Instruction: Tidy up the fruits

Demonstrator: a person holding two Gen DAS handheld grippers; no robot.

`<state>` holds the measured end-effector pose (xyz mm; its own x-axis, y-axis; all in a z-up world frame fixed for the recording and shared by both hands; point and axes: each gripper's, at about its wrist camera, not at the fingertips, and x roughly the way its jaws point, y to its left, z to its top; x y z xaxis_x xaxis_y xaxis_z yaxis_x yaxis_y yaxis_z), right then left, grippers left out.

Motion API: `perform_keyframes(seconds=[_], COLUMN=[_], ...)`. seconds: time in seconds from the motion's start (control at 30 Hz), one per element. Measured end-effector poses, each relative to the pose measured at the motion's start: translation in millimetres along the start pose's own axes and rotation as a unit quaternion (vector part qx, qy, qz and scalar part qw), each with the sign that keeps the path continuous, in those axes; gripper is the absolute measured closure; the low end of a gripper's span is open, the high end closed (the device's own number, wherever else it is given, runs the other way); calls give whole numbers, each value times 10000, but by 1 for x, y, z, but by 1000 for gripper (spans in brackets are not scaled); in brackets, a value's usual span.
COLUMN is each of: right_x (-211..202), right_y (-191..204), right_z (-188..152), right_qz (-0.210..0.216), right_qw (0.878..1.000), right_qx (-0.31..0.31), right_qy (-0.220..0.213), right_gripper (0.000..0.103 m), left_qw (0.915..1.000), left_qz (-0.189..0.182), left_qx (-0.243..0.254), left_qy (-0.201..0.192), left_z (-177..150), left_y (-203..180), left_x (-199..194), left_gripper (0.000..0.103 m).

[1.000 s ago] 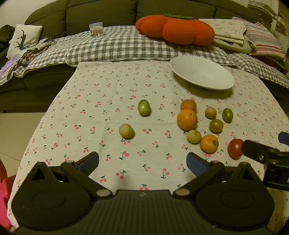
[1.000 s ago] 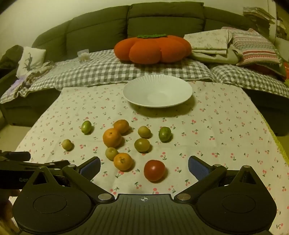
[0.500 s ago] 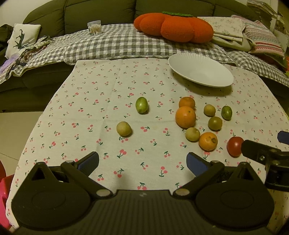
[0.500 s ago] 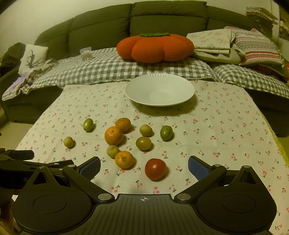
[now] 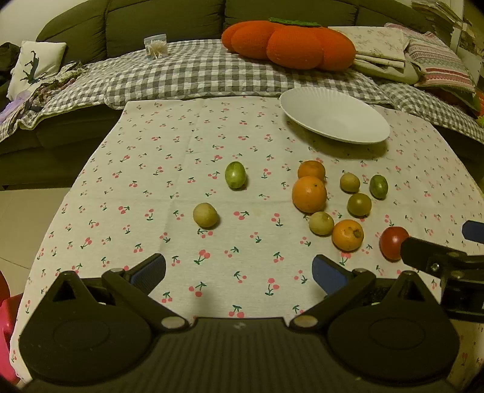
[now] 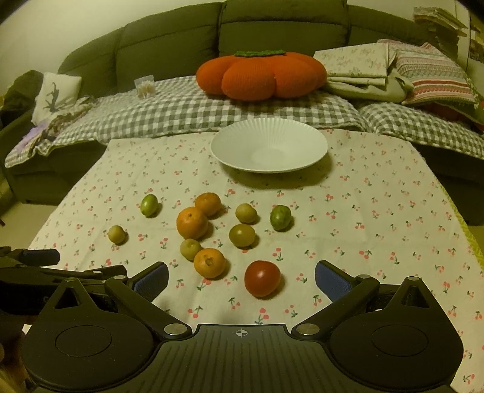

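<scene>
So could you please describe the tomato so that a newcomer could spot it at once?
Start at the white plate on the cherry-print cloth, then come toward the camera past the fruit cluster. The tomato lies nearest, the only red fruit among orange and green ones.

Your left wrist camera sits low at the desk's (image 5: 169, 157) near edge, looking along its claw (image 5: 239, 269) toward the sofa (image 5: 169, 18), left of the fruit. Your right wrist camera looks the same way from further right, close to the tomato (image 6: 262, 278). Both views share the plate (image 5: 334, 116) (image 6: 269, 145), fruit cluster and pumpkin cushion (image 5: 287, 42) (image 6: 261, 74), and each catches the other claw at its side.
</scene>
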<state>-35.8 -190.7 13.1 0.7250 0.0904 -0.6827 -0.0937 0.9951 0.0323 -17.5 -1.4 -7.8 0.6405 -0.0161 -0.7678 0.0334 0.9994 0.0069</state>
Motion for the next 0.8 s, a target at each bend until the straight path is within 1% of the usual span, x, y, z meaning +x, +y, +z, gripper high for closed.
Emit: perform_keyframes(seconds=[0.27, 0.37, 0.43, 0.5, 0.53, 0.6, 0.63, 0.7, 0.73, 0.77, 0.8], right_x=[12, 19, 25, 33, 38, 48, 54, 63, 68, 71, 74], right_y=[-5, -8, -11, -14, -16, -19, -19, -17, -16, -15, -15], right_z=[-3, -5, -7, -7, -7, -6, -6, -6, -5, -5, -4], right_qz=[-68, -157, -255, -291, -304, -302, -282, -293, -308, -308, -315], right_qw=[9999, 9996, 9993, 9989, 9987, 9982, 9982, 9978, 9978, 9977, 9976], right_qx=[17, -45, -46, 6, 60, 142, 171, 146, 121, 109, 90], right_qy=[133, 217, 269, 363, 404, 501, 493, 575, 575, 589, 613], right_gripper=[0, 2, 6, 16, 19, 28, 31, 42, 45, 55, 63], left_qw=[10000, 9999, 9997, 9994, 9994, 9995, 9995, 9995, 9995, 9995, 9995], left_qz=[-44, -71, -178, -233, -231, -219, -212, -212, -216, -224, -232], left_qx=[-10, 90, 162, 191, 179, 149, 142, 131, 120, 114, 109], left_qy=[88, 93, 96, 144, 164, 174, 173, 193, 205, 209, 197], left_z=[-2, -4, -4, -2, -1, 1, 2, 4, 5, 5, 6], left_y=[2, -1, -4, -6, -5, -4, -4, -5, -5, -5, -5], left_x=[12, 18, 24, 31, 34, 42, 44, 49, 51, 51, 52], left_gripper=[1, 1, 2, 4, 6, 9, 10, 11, 11, 11, 11])
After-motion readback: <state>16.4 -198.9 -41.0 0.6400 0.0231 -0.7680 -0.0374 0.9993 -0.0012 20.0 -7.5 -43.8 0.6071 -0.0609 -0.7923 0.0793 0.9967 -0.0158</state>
